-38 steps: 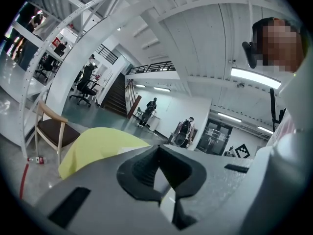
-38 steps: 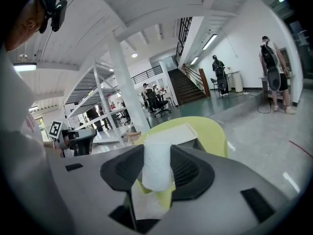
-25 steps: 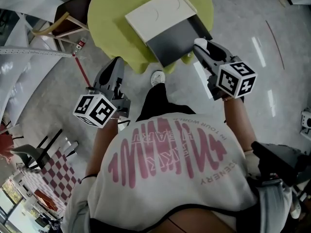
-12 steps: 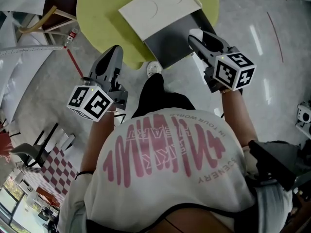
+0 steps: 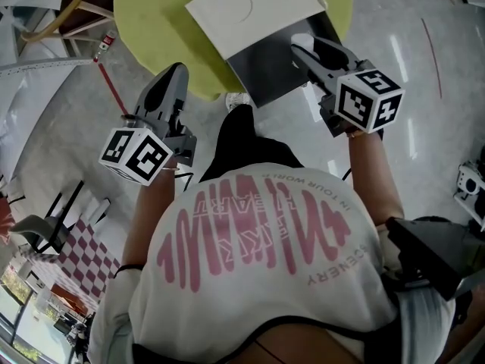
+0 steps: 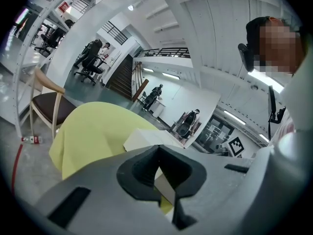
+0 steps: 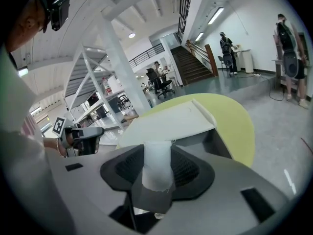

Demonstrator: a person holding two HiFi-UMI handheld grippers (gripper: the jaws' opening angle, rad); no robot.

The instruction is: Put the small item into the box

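Small white item (image 7: pixel 157 164) is clamped in R tongs (image 5: pixel 307 50), just short of open box (image 5: pixel 261 67) at 12 o'clock on desk (image 5: pixel 151 21). L tongs (image 6: pixel 157 173) are clenched, empty. Risk: if released early, item gets dropped onto floor (image 5: pixel 424 89).

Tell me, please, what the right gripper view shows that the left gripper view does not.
Only the right gripper view shows the small white item pinched between the pads of the right gripper. Only the left gripper view shows a wooden chair with a dark seat, and the left gripper with its jaws closed together and nothing between them. Both views show the yellow table and the white box lying on it.
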